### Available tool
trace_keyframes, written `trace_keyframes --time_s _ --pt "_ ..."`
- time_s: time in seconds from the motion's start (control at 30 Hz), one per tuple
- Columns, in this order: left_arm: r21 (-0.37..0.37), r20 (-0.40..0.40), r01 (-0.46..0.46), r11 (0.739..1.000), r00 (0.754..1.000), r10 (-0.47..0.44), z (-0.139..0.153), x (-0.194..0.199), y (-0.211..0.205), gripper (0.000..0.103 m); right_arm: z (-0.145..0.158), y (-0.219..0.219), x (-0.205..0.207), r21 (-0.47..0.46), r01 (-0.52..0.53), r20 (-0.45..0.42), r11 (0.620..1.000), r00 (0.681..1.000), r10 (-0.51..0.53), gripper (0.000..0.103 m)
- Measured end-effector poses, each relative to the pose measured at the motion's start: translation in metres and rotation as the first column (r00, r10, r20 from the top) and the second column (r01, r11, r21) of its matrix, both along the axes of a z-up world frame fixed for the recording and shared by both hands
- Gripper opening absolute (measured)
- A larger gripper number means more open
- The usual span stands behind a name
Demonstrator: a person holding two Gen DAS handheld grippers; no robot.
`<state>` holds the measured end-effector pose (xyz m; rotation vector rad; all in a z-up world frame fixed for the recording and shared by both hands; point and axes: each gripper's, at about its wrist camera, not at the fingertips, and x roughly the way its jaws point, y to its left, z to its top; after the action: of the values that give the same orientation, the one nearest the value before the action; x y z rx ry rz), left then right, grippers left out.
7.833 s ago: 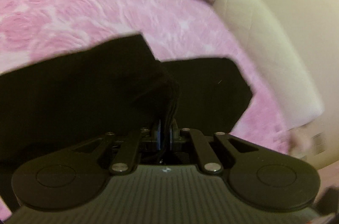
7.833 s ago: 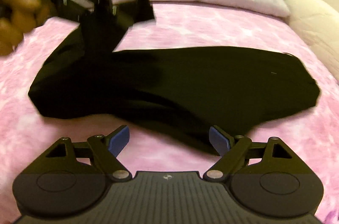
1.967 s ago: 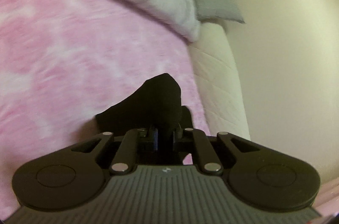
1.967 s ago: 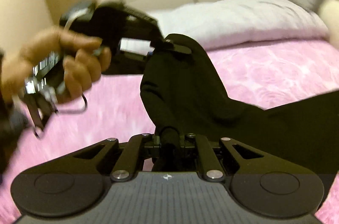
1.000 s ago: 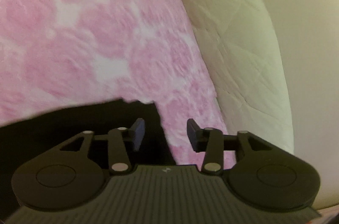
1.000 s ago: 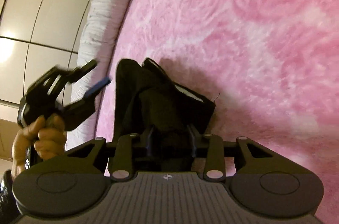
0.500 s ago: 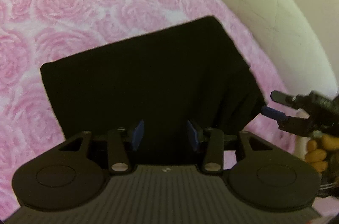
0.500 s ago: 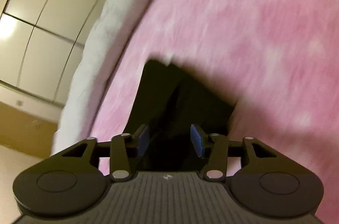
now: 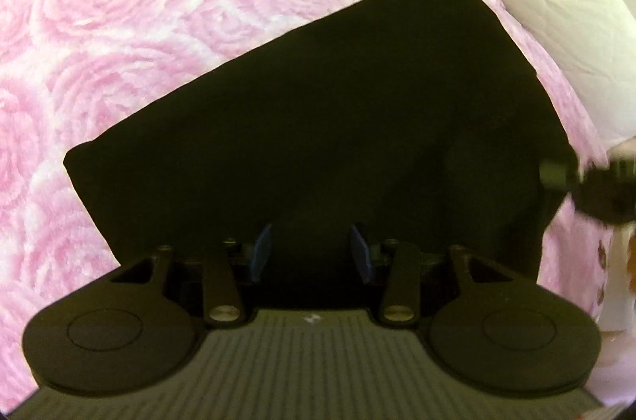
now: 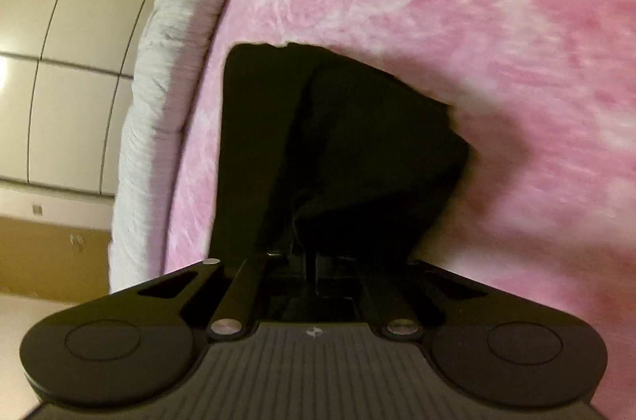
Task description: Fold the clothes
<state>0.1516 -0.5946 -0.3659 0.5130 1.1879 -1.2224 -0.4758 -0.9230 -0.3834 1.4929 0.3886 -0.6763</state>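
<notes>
Left wrist: my left claw [image 9: 311,253] spread, empty, over folded black garment [image 9: 318,126] flat on pink rose bedspread [image 9: 119,22] | Right wrist: my right claw [image 10: 312,273] pressed together, pinching garment's near edge; white pillow [image 10: 167,70] at left.

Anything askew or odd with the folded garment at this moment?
Mostly tidy: the black garment lies flat on the pink bedspread. One end is bunched and lifted where the right hand-held gripper pinches it.
</notes>
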Motion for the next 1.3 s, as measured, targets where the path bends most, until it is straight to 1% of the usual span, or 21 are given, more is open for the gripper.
trace_keyframes --time_s 0.1,0.13,0.17,0.2,0.27,0.4,0.43,0.5,0.6,0.63,0.7,0.73,0.8,0.9,0.97,1.03,1.07,1.13,1.17,1.2,1.3 --pt "-0.004 -0.003 0.007 1.0 1.0 -0.007 0.011 0.002 -0.008 0.036 -0.011 0.008 -0.017 0.057 0.028 0.023 0.998 0.999 -0.029 0.001" --pt "-0.005 -0.004 0.01 1.0 1.0 -0.01 0.015 0.002 -0.01 0.036 -0.011 0.009 -0.02 0.058 0.032 0.034 0.998 0.999 -0.034 0.004" --pt "-0.006 -0.005 0.012 1.0 1.0 -0.012 0.018 0.003 -0.013 0.037 -0.007 0.009 -0.022 0.055 0.034 0.042 0.998 0.998 -0.037 0.012" --pt "-0.007 -0.006 0.014 1.0 1.0 -0.014 0.022 0.004 -0.015 0.037 -0.003 0.008 -0.025 0.051 0.038 0.049 0.998 0.998 -0.041 0.026" --pt "-0.035 -0.001 0.024 0.999 1.0 -0.024 0.035 0.001 -0.028 0.044 0.005 0.008 -0.032 0.044 0.048 0.056 0.998 0.997 -0.05 0.039" --pt "-0.138 0.057 0.116 0.984 0.992 -0.11 0.066 -0.027 -0.094 0.06 0.028 0.002 -0.051 -0.088 0.107 -0.049 0.99 0.993 -0.111 0.042" --pt "-0.156 0.074 0.145 0.977 0.988 -0.135 0.07 -0.035 -0.113 0.062 0.032 -0.003 -0.053 -0.127 0.119 -0.072 0.985 0.989 -0.129 0.046" --pt "-0.188 0.101 0.216 0.958 0.975 -0.2 0.075 -0.063 -0.156 0.062 0.038 -0.014 -0.055 -0.196 0.124 -0.104 0.973 0.984 -0.146 0.061" --pt "-0.184 0.11 0.306 0.934 0.951 -0.29 0.065 -0.088 -0.208 0.062 0.037 -0.031 -0.037 -0.293 -0.003 -0.163 0.956 0.986 -0.046 0.061" --pt "-0.169 0.108 0.333 0.928 0.942 -0.319 0.059 -0.093 -0.218 0.056 0.034 -0.036 -0.031 -0.308 -0.051 -0.191 0.95 0.982 -0.009 0.061" --pt "-0.144 0.098 0.382 0.913 0.924 -0.371 0.049 -0.099 -0.231 0.034 0.028 -0.044 -0.025 -0.303 -0.101 -0.2 0.948 0.979 0.04 0.045" --pt "-0.151 0.082 0.384 0.911 0.923 -0.375 0.046 -0.099 -0.235 0.013 0.025 -0.048 -0.023 -0.298 -0.122 -0.2 0.947 0.978 0.063 0.04" --pt "-0.164 0.061 0.351 0.922 0.937 -0.345 0.043 -0.09 -0.245 0.01 0.023 -0.049 -0.023 -0.293 -0.14 -0.193 0.946 0.977 0.085 0.023" --pt "-0.163 0.021 0.269 0.949 0.963 -0.269 0.029 -0.077 -0.254 0.009 0.021 -0.045 -0.034 -0.3 -0.147 -0.168 0.943 0.981 0.1 0.01" --pt "-0.139 -0.003 0.19 0.972 0.981 -0.193 0.02 -0.065 -0.258 0.0 0.012 -0.043 -0.042 -0.272 -0.126 -0.147 0.954 0.985 0.089 0.01" --pt "-0.121 -0.007 0.128 0.984 0.991 -0.13 0.017 -0.054 -0.257 0.0 0.01 -0.042 -0.044 -0.26 -0.136 -0.152 0.956 0.983 0.099 0.013" --pt "-0.139 -0.008 0.125 0.982 0.992 -0.128 0.023 -0.052 -0.255 0.0 0.012 -0.042 -0.045 -0.259 -0.137 -0.153 0.956 0.983 0.099 0.016" --pt "-0.182 0.0 0.127 0.975 0.992 -0.129 0.038 -0.048 -0.25 0.003 0.016 -0.042 -0.049 -0.261 -0.133 -0.152 0.956 0.984 0.095 0.033" --pt "-0.212 -0.015 0.136 0.968 0.99 -0.143 0.045 -0.049 -0.247 0.003 0.018 -0.043 -0.051 -0.262 -0.13 -0.152 0.956 0.984 0.093 0.048" --pt "-0.244 -0.033 0.147 0.958 0.987 -0.16 0.052 -0.051 -0.244 0.003 0.018 -0.044 -0.052 -0.263 -0.125 -0.144 0.957 0.986 0.089 0.053" --pt "-0.292 -0.067 0.22 0.931 0.966 -0.249 0.063 -0.068 -0.241 0.014 0.016 -0.05 -0.048 -0.263 -0.127 -0.119 0.956 0.988 0.098 0.053"
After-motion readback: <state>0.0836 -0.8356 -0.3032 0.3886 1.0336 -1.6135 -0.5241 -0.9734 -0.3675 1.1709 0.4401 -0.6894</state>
